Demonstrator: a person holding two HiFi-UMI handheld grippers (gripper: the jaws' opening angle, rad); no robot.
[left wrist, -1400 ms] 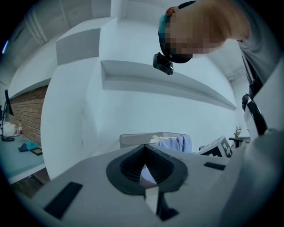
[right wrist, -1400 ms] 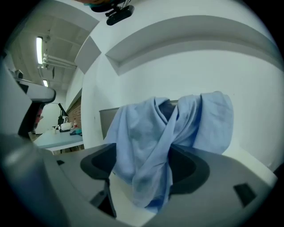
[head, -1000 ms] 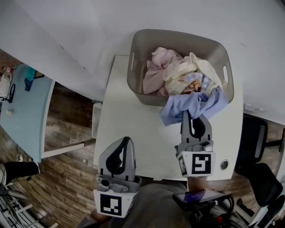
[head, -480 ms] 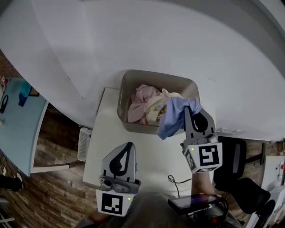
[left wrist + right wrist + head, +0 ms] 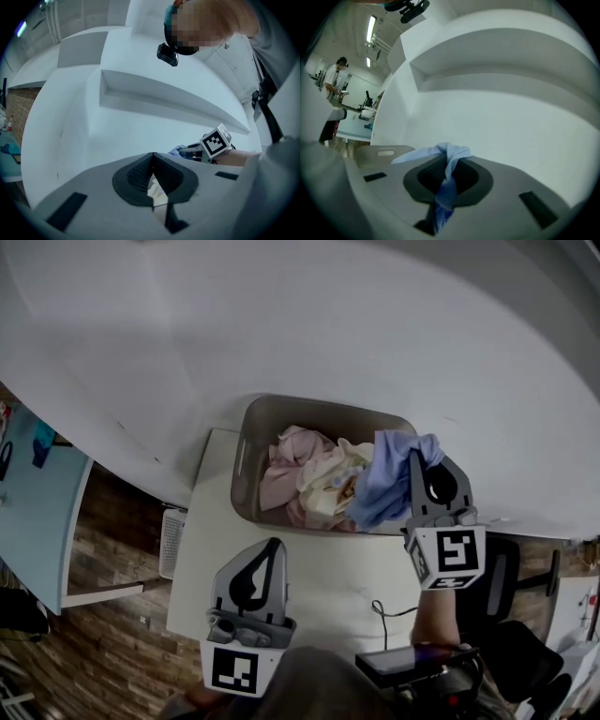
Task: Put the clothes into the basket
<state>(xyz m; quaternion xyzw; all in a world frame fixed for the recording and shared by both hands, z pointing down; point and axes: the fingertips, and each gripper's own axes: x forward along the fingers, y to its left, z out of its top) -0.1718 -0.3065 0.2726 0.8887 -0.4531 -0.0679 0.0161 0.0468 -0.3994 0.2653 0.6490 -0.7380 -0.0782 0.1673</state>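
Right gripper clamps blue cloth over basket.

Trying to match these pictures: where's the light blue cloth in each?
Head view: blue cloth hangs from the right tongs over the basket's right end.
Left gripper view: blue cloth, small, right of centre.
Right gripper view: centre, pinched between the tongs.
Shared landmark: the basket.

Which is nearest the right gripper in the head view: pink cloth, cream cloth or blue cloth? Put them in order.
1. Blue cloth, gripped in the right gripper's jaws.
2. Cream cloth, middle of the basket.
3. Pink cloth, basket's left side.
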